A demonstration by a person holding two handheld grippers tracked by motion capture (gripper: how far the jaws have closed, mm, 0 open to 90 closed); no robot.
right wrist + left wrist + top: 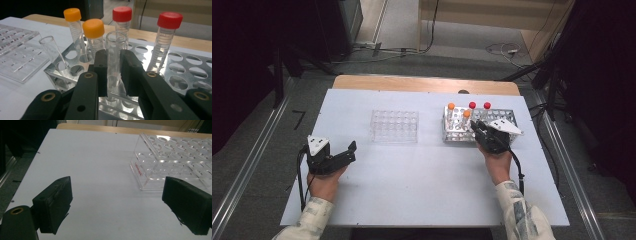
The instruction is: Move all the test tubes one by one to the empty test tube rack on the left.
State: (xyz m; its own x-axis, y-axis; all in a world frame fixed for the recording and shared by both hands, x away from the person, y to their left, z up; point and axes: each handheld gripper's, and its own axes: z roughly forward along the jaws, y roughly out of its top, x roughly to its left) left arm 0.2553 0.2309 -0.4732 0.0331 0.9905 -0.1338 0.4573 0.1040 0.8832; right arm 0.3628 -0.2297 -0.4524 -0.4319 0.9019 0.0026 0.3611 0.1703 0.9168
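On a white table (422, 170), the right gripper (113, 75) clamps an uncapped clear glass tube (115, 60) standing in the perforated metal rack (190, 67) at the right, apparently to lift it. The left gripper (117, 202) waits wide open near the clear plastic rack (175, 157).

Red print on clear rack (172, 162) end wall, too small to read.

- My high view's soft and grainy; the white surface (412, 170) is evenly lit, dark room around it.
- Gripper views dimmer, bluish; near jaws blurred, faint shadows underneath.
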